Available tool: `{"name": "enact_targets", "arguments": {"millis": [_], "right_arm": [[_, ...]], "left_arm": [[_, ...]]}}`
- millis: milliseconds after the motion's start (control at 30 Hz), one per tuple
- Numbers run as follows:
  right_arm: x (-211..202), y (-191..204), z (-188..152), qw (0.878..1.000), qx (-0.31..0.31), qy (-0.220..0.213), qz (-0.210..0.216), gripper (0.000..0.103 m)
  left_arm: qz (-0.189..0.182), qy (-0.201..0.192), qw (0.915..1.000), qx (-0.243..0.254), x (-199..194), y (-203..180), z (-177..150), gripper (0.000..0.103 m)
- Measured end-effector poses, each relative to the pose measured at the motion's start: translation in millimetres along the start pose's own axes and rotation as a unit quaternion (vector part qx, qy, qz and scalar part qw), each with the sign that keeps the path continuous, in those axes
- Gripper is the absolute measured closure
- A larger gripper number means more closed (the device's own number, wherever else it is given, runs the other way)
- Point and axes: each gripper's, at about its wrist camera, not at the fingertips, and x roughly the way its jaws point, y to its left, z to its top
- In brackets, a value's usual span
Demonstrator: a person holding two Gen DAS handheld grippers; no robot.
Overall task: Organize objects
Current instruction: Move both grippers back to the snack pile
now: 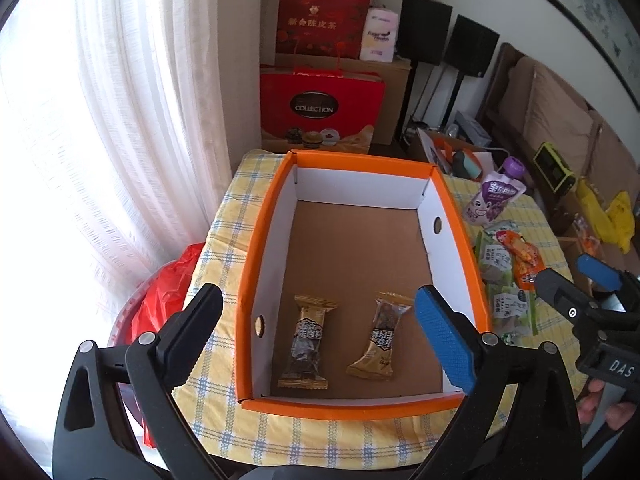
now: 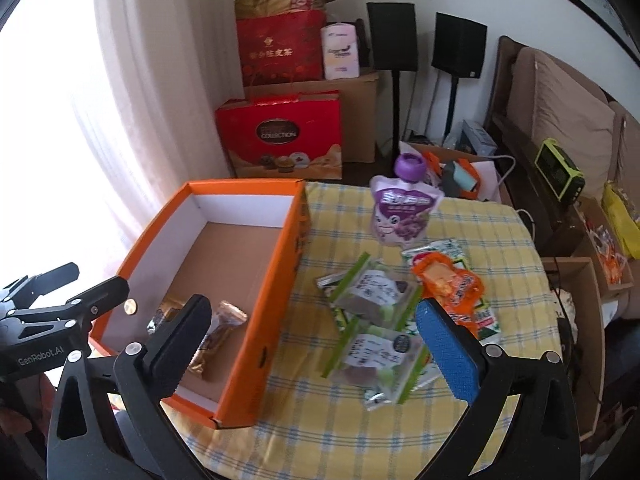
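Risk: green-edged packets (image 2: 372,296) overlap under right tongs (image 2: 316,344); grab there may lift two at once or snag orange packet (image 2: 448,284) beyond blue pad. Purple pouch (image 2: 404,212) farther ahead stands upright, may topple if nudged. Orange box (image 1: 360,168) light; bump from either tongs could slide it on checked cloth (image 2: 360,440).

Left tongs (image 1: 316,336): jaws wide, empty, over near end of box; two gold-wrapped bars (image 1: 308,344) lie between jaws on box floor, untouched.

Right tongs: jaws wide, empty, touching nothing; box off to their left.
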Motion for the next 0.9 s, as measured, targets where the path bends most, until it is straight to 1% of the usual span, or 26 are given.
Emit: {"name": "enact_targets", "arguments": {"millis": [200,433,667,900], "right_arm": [[-7,-17,0,1.0,0.002,-0.001,-0.014,0.0],[-18,-42,0,0.999,0.007,-0.003,-0.038,0.0],[-26,-78,-2,0.998,0.033,-0.001,-0.048,0.0],[-28,-109,-9,0.997,0.06,0.004,-0.056,0.0]], "left_arm": [[-0.008,-0.002,0.9999,0.012,-3,-12,1,0.006],[-0.032,0.002,0.9992,0.022,-4,-32,3,0.006],[-0.062,0.015,0.9972,0.039,-2,-56,2,0.006],[-0.071,0.024,0.9956,0.057,2,-76,-1,0.006]]}}
